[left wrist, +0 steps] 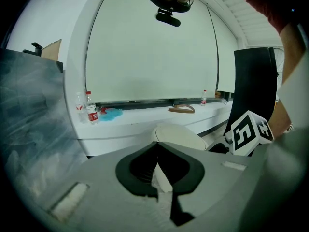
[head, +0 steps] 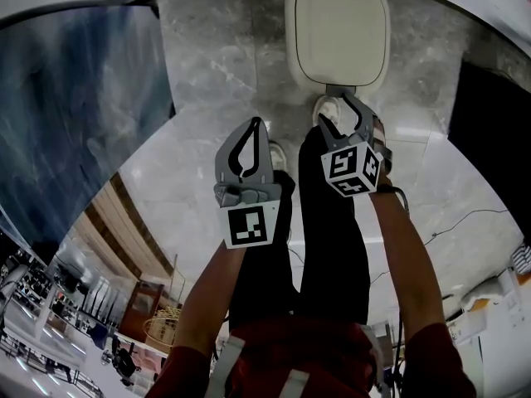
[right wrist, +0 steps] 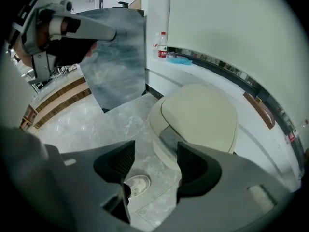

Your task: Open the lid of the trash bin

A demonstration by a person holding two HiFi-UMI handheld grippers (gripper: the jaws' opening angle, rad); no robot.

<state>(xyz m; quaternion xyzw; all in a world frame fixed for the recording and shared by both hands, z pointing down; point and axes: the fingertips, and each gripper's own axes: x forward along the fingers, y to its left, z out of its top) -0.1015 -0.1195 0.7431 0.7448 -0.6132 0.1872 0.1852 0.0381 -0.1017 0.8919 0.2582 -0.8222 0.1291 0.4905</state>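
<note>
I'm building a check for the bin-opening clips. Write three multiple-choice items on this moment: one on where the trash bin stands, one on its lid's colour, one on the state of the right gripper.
1. Where does the trash bin stand?
A. on a tabletop
B. on the grey marble floor
C. inside a cupboard

2. What colour is its lid?
A. red
B. black
C. cream

3. How is the right gripper?
A. jaws apart, gripping nothing
B. shut on the lid
C. shut on a bottle

Key:
1 B, the head view shows it standing on the floor.
2 C, both gripper views show a pale cream top.
3 A, its own view shows the floor through the wide gap.
</note>
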